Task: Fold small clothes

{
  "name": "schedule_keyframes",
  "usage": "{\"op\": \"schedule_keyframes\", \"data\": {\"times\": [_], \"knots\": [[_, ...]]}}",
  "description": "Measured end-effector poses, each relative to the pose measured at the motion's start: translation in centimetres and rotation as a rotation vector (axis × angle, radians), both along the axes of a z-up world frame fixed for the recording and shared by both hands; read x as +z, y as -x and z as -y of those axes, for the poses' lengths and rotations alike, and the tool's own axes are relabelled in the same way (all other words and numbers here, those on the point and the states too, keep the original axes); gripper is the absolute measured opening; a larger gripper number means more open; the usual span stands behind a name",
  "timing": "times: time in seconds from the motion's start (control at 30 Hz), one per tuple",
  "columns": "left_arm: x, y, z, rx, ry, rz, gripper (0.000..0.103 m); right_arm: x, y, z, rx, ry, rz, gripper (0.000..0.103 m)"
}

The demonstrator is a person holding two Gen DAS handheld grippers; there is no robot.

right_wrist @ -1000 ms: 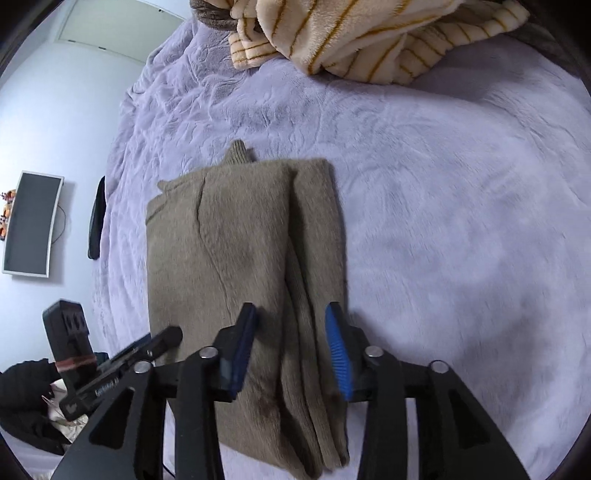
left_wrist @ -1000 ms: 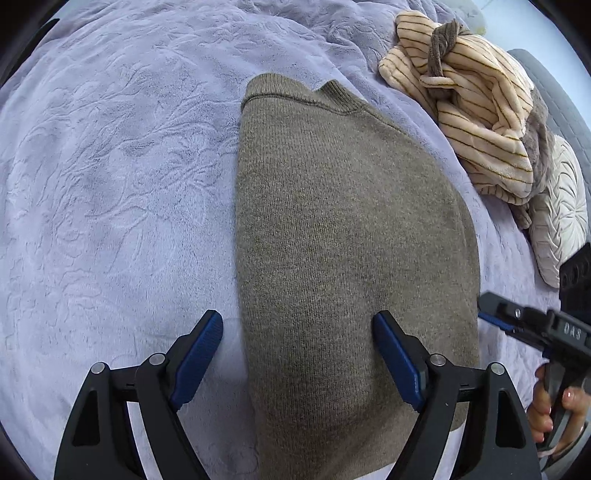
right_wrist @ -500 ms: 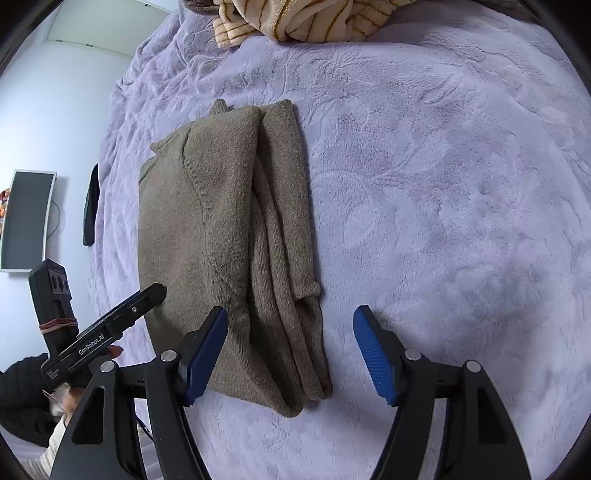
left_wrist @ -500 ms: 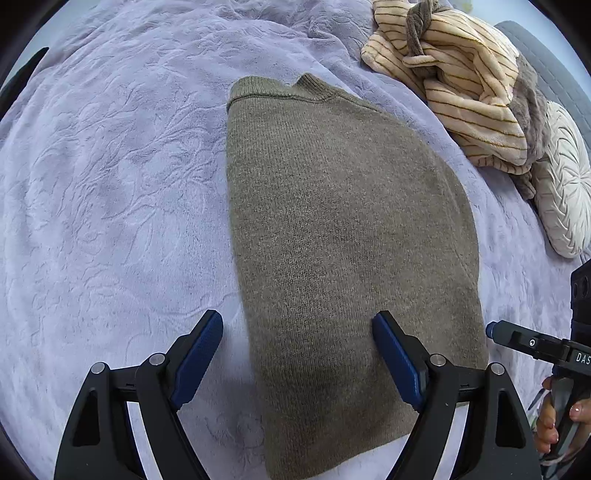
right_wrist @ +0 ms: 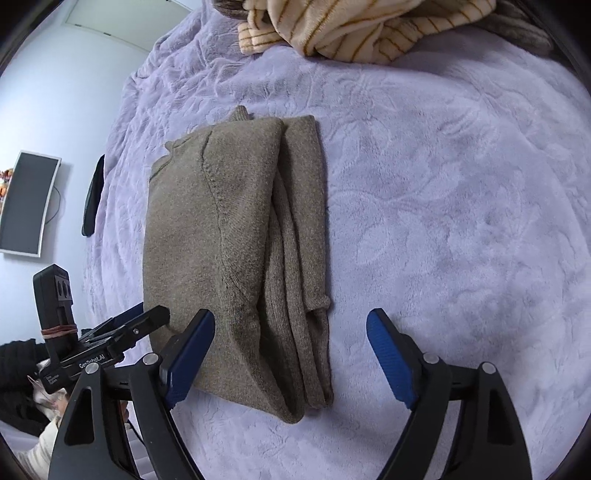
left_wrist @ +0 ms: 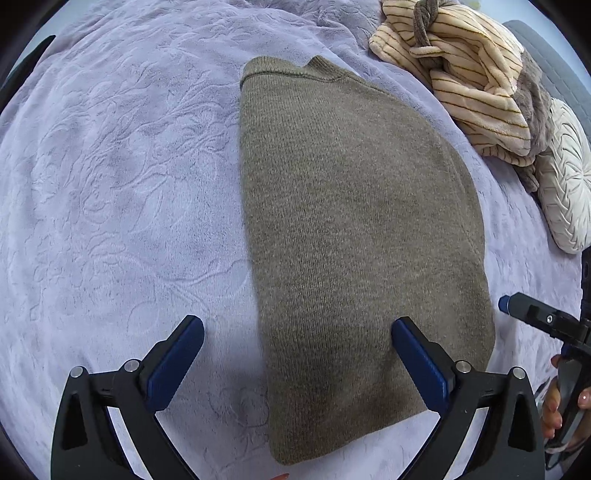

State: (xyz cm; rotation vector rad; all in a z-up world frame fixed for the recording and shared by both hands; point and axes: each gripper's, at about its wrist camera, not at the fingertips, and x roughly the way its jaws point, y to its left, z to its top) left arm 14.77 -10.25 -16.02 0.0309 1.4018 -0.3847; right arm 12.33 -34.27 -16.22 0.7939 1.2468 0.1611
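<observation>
An olive-brown knit sweater [left_wrist: 351, 229] lies folded lengthwise on the lilac bedspread [left_wrist: 110, 184], collar at the far end. In the right wrist view the sweater [right_wrist: 236, 243] shows its folded-in sleeve layers along its right edge. My left gripper [left_wrist: 297, 354] is open and empty, above the sweater's near left edge. My right gripper [right_wrist: 290, 354] is open and empty, straddling the near end of the sleeve layers. Each gripper shows at the edge of the other's view: the right one at the left wrist view's right edge [left_wrist: 524, 314], the left one at the right wrist view's lower left [right_wrist: 122, 332].
A crumpled cream striped garment [left_wrist: 469, 70] lies at the far right of the bed, also at the top of the right wrist view [right_wrist: 354, 29]. A white round cushion [left_wrist: 569, 177] sits beside it. A wall monitor [right_wrist: 26, 203] hangs to the left.
My right gripper has opened, letting go of the sleeve layers, and pulled back. The left gripper has also drawn back; more of the sweater's near end shows.
</observation>
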Motion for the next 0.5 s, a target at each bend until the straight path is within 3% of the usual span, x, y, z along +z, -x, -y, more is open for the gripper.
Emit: {"op": "schedule_keyframes", "data": {"times": [0.2,0.5], "knots": [[-0.2,0.3,-0.7,0.006,0.053,-0.018,0.102,-0.3,-0.9,0.3,0.029,-0.02,-0.009,0.087],[-1.8,0.5,-1.0,-0.06,0.297,-0.129,0.102,-1.2,-3.9,1.0,0.105,-0.1,0.024,0.087]]}}
